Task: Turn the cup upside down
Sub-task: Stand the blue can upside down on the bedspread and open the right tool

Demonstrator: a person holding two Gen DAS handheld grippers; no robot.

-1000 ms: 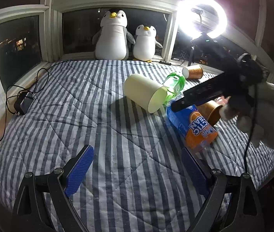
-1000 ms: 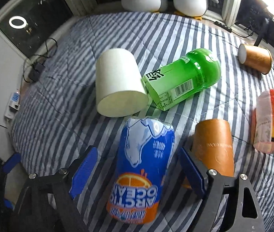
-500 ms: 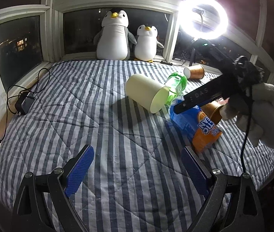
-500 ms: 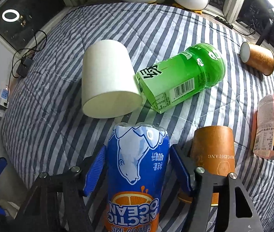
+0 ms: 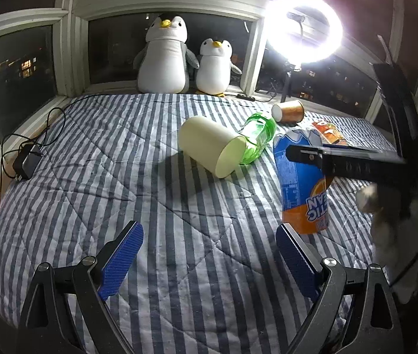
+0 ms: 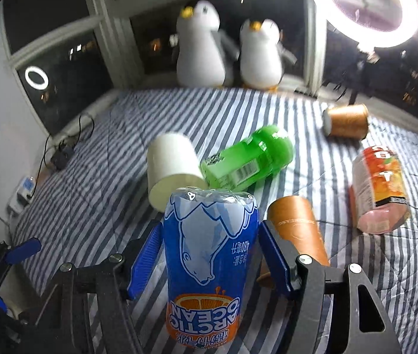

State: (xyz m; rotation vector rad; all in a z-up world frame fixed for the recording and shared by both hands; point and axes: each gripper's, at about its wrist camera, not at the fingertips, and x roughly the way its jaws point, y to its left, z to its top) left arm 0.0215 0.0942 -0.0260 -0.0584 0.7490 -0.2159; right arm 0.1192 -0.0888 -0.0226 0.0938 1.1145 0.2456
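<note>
Right gripper [image 6: 210,253] clamped on the blue-orange cup [image 6: 209,259], held with its print upside down above the striped bed [image 5: 120,183], toward the right edge; left gripper [image 5: 209,262] spread apart, empty, over the near edge; cream cup [image 5: 212,144] on its side mid-bed, touching the green bottle [image 5: 257,135].

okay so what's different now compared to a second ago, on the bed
The right claw closed on the blue Arctic Ocean cup and tipped it up from lying flat. The left claw stayed open and empty; the white cup and green bottle haven't moved.
</note>
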